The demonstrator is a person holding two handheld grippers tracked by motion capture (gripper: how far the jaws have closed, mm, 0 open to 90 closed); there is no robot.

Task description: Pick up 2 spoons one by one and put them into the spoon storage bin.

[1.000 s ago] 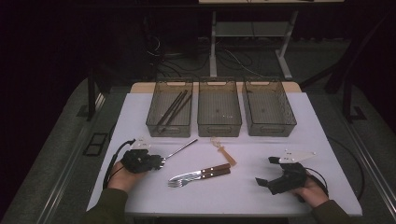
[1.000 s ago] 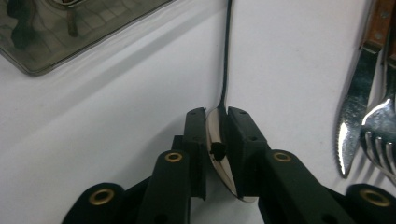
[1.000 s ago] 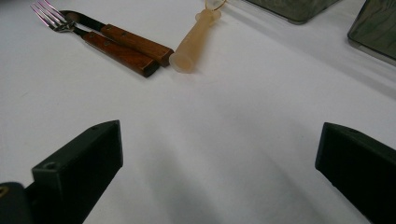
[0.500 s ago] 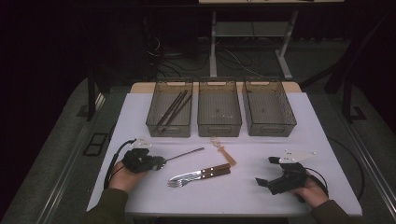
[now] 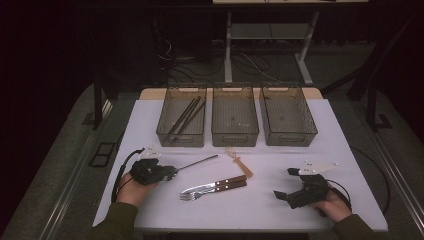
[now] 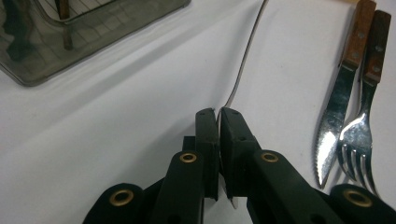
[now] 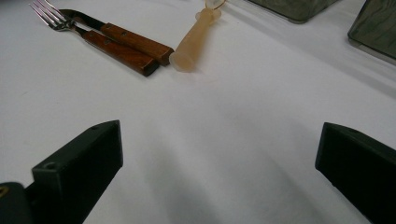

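Left gripper view: left claw (image 6: 219, 116) pinches the thin utensil (image 6: 245, 60) lying on the counter (image 6: 140, 116); grasp done, next lift toward the bin (image 5: 181, 117) at 12 o'clock.

Room is dark, w/ light falling mostly on a white table (image 5: 320, 135) set on a grey floor (image 5: 55, 165). Behind the table stands a pale metal frame (image 5: 229, 50) w/ two legs and a low shelf, black cables (image 5: 200, 67) lying loose on the floor around it, dark curtain-like bg beyond. Dark stand legs (image 5: 97, 100) rise at the table's left & right, and a rail (image 5: 70, 192) runs along the floor at left.
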